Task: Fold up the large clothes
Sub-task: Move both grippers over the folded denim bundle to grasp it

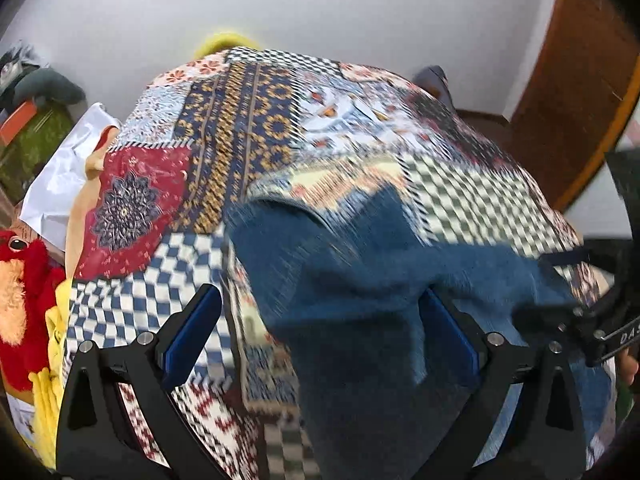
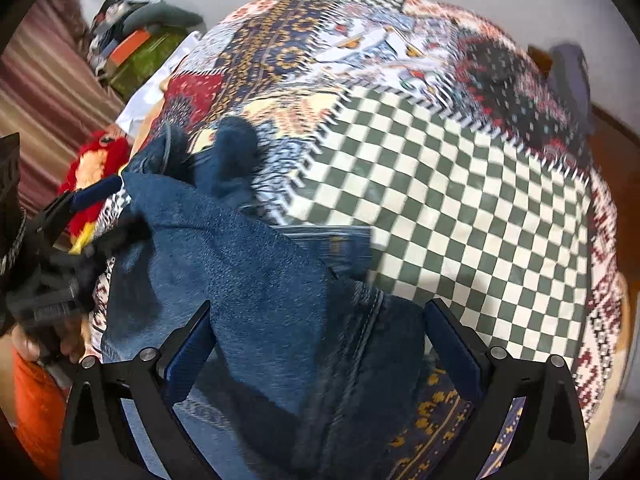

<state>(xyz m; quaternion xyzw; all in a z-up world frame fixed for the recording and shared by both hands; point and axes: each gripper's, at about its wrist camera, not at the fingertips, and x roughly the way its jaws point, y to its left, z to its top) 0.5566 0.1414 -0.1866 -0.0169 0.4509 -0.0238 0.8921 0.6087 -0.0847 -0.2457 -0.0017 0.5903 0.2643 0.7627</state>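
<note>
Left gripper (image 1: 320,336): black frame, blue pads, bolt heads at the finger joints; jaws stand wide, with jeans fabric bunched between them. Contact with the pads cannot be told.
Jeans (image 1: 360,288): blue denim, soft and creased, draped in a loose heap on the bedspread; lower part runs out of the left wrist view. Edges are motion-blurred.
Right gripper (image 2: 318,336): same black frame and blue pads; jaws wide, a stitched denim seam lying between them. Whether they pinch it cannot be told.
Plush toy (image 1: 20,292): red and orange, fuzzy, one black eye visible; cut off at the left edge.
Yellow cloth (image 1: 48,392): beside the toy, partly hidden under the bedspread edge.
White sheet (image 1: 64,176): crumpled, thin, left of the bedspread.
Bedspread (image 2: 440,208): patchwork print of checks, florals and medallions; smooth, bulging under lens distortion.
Door (image 1: 568,92): brown wood, cut off at right.
</note>
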